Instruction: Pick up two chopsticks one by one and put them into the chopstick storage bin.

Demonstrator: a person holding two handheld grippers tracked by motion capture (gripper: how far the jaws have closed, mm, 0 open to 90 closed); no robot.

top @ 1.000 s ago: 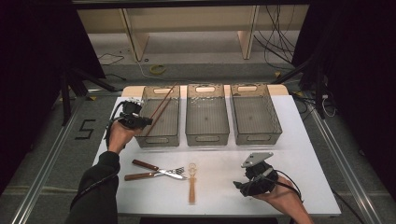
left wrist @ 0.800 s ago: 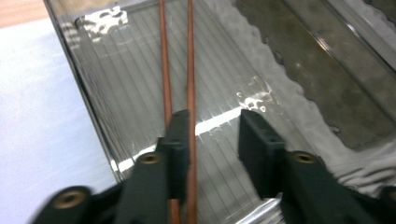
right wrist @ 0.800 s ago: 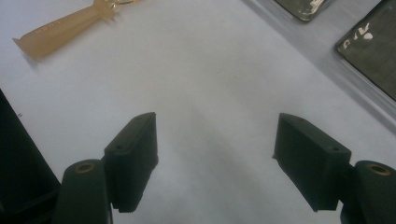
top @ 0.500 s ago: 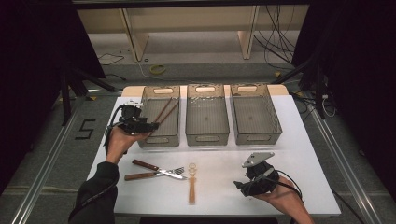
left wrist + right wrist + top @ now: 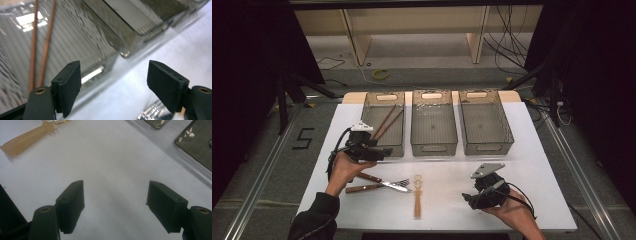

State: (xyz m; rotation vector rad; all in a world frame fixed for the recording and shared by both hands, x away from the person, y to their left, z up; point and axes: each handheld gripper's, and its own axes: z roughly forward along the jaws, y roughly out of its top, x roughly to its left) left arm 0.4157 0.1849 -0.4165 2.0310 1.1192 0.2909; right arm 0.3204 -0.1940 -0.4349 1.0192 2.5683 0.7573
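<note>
Three clear bins stand in a row at the far side of the white table [image 5: 532, 150], and I take the middle bin [image 5: 434, 145] as my mark. The left bin [image 5: 399, 148] beside it holds two brown chopsticks [image 5: 387, 121], lying slantwise and close together. The right bin [image 5: 486, 143] on its other side looks empty, as does the middle one. The left gripper [image 5: 379, 154] hovers at the near corner of the left bin; its jaws have just been opening and now stand wide with nothing between them, the chopsticks lying in the bin beyond. Nearer than the middle bin and to its left lie one fork [image 5: 398, 183] and one wooden-handled knife [image 5: 371, 178], crossing each other. Straight in front of the middle bin lies one amber spoon [image 5: 417, 200]. The right gripper [image 5: 468, 200] rests near the table's front edge, to the right of the spoon, jaws spread wide and empty.
</note>
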